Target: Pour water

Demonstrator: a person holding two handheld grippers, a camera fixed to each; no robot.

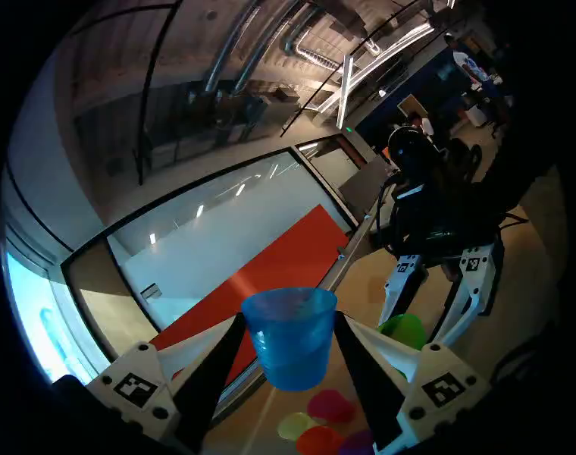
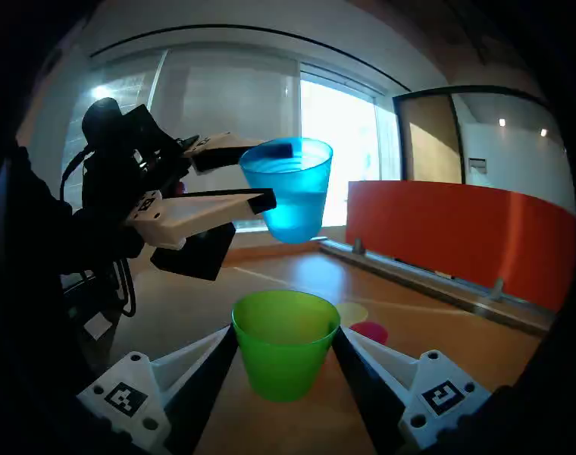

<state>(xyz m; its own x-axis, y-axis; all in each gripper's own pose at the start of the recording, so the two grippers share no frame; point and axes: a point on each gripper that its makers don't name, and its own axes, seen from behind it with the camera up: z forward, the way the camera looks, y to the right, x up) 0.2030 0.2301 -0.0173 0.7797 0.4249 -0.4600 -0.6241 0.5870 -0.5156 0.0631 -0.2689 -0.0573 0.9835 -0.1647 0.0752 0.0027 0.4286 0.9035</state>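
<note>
In the left gripper view we see the L gripper (image 1: 289, 324) clamped on the blue cup (image 1: 289, 345). One finger presses each side, just under the rim. Cup is see-through plastic, approx upright, w/ water showing as a darker band in its lower part. Further off we see the R gripper (image 1: 414, 324) w/ the green cup (image 1: 403, 331) btwn its white fingers, low over the wooden table (image 1: 508, 303). Below the blue cup, flat coloured discs (image 1: 330, 406) lie close together on the table: pink, yellow, red, purple.

In the right gripper view the R gripper (image 2: 284, 334) is closed on the green cup (image 2: 286, 345), fingers touching both walls, mouth facing up. We can't tell whether its base rests on the table (image 2: 439, 356) or hangs just off it. The blue cup (image 2: 288, 189) is in the air, above & beyond the green one, apart from it. The L gripper (image 2: 277, 176) grips it, coming in from the left of this view. Water level sits approx halfway up & the cup leans only slightly. A dark sleeve (image 2: 53, 227) shows behind that gripper. Past the green cup, a yellow disc (image 2: 352, 312) & a pink disc (image 2: 369, 331) lie just beside each other on the table. An orange panel (image 2: 462, 235) runs along the far table edge, w/ a bright window (image 2: 341, 144) behind.
</note>
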